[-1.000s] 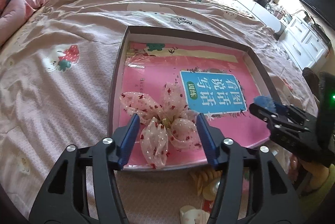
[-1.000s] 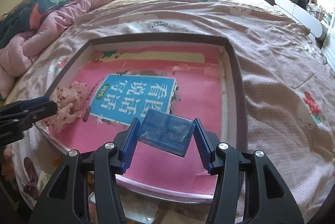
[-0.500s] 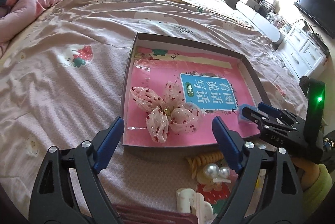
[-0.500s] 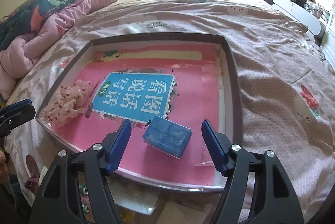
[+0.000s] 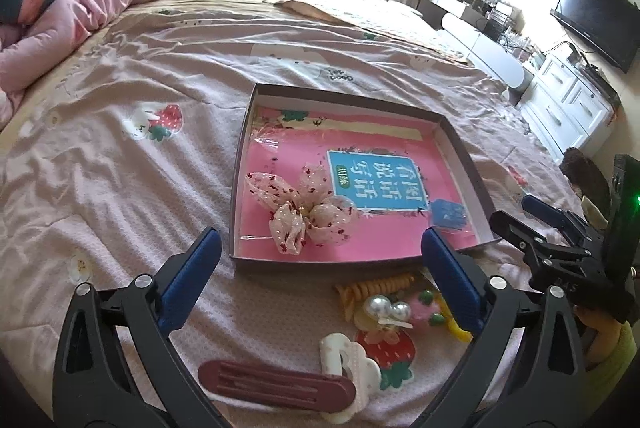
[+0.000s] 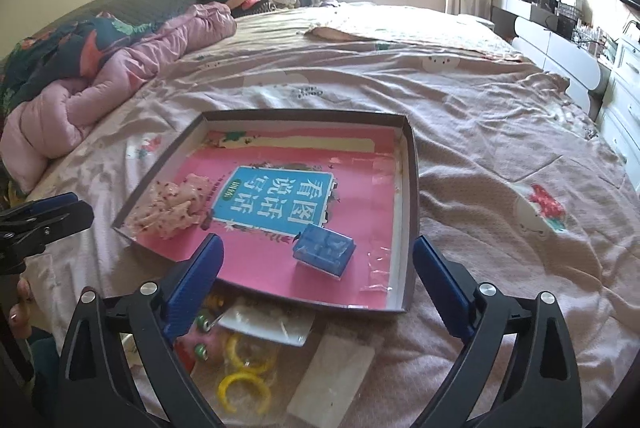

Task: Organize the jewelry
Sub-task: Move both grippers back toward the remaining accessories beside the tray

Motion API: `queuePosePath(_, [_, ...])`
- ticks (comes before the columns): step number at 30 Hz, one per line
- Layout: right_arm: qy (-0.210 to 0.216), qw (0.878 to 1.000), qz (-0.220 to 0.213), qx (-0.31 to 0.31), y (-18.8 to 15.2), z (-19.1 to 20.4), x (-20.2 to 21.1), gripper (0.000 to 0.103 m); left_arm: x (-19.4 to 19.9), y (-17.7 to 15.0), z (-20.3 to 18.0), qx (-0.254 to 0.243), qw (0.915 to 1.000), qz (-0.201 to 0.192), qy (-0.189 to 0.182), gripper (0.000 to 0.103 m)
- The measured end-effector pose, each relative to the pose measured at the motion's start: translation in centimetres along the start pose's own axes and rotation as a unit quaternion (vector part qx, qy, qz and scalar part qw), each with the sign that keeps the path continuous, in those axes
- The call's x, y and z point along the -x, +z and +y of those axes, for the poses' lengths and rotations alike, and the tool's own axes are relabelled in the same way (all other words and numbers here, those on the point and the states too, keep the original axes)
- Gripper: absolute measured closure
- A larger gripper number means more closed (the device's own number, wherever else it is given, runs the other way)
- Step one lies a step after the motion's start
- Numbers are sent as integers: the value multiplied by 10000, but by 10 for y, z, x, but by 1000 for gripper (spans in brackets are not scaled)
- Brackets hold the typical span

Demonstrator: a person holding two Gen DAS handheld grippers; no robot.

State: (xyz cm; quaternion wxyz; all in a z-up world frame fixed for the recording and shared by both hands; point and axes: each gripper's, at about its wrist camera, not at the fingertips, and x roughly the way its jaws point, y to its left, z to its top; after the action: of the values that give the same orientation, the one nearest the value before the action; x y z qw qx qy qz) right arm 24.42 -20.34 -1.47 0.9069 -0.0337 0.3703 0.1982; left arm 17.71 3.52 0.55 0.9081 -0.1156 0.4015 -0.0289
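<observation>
— Two pieces sit in our tray (image 5: 464, 156) already: the bow (image 5: 304, 206) and the blue box (image 6: 324, 248). How do we describe them?

— We see the bow as sheer pale pink fabric flecked with dark red, four looped petals around a small gold centre. It lies at about 7 o'clock on the tray's pink floor. In the right wrist view the blue box is a small clear-blue plastic case, slightly tilted, at about 5 o'clock, beside the teal label printed on the floor.

— And our claws?

— Our left claw (image 5: 320, 276) hovers short of the tray's near wall, its jaws spreading wide with nothing between the pads. Our right claw (image 6: 316, 278) does the same, jaws widening; the blue box lies beyond its fingertips, untouched.

— What do we have outside the tray?

— At 6 o'clock, on the pink bedsheet (image 5: 120, 188) just before the near wall, we see a loose heap: a yellow spiral tie (image 5: 376, 286), a pearl clip (image 5: 386, 308), a strawberry clip (image 5: 390, 352), a white cloud-shaped clip (image 5: 350, 364) and a long dark red hair clip (image 5: 276, 386). The right wrist view adds yellow rings (image 6: 244, 382) and a clear flat packet (image 6: 332, 378).
</observation>
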Motion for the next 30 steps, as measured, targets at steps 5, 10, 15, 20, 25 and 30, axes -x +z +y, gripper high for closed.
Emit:
queuePosePath(5, [24, 9999, -123, 43, -4, 4, 21, 9, 11, -5, -1, -50, 10000, -69, 19, 12])
queuePosePath(10, [35, 9998, -189, 87, -8, 10, 37, 8, 24, -12, 0, -43, 9999, -138, 42, 11])
queuePosePath(15, [58, 9996, -219, 153, -16, 15, 51, 8, 36, -18, 4, -39, 9997, -220, 99, 11])
queuePosePath(20, [112, 9995, -183, 239, -26, 23, 61, 8, 43, -25, 11, 35, 9996, -248, 142, 11])
queuePosePath(25, [186, 9992, -153, 324, -35, 30, 68, 8, 49, -36, 18, 60, 9995, -221, 226, 12])
queuePosePath(30, [250, 9987, -75, 445, -45, 40, 69, 8, 50, -46, 23, 55, 9994, -153, 297, 11])
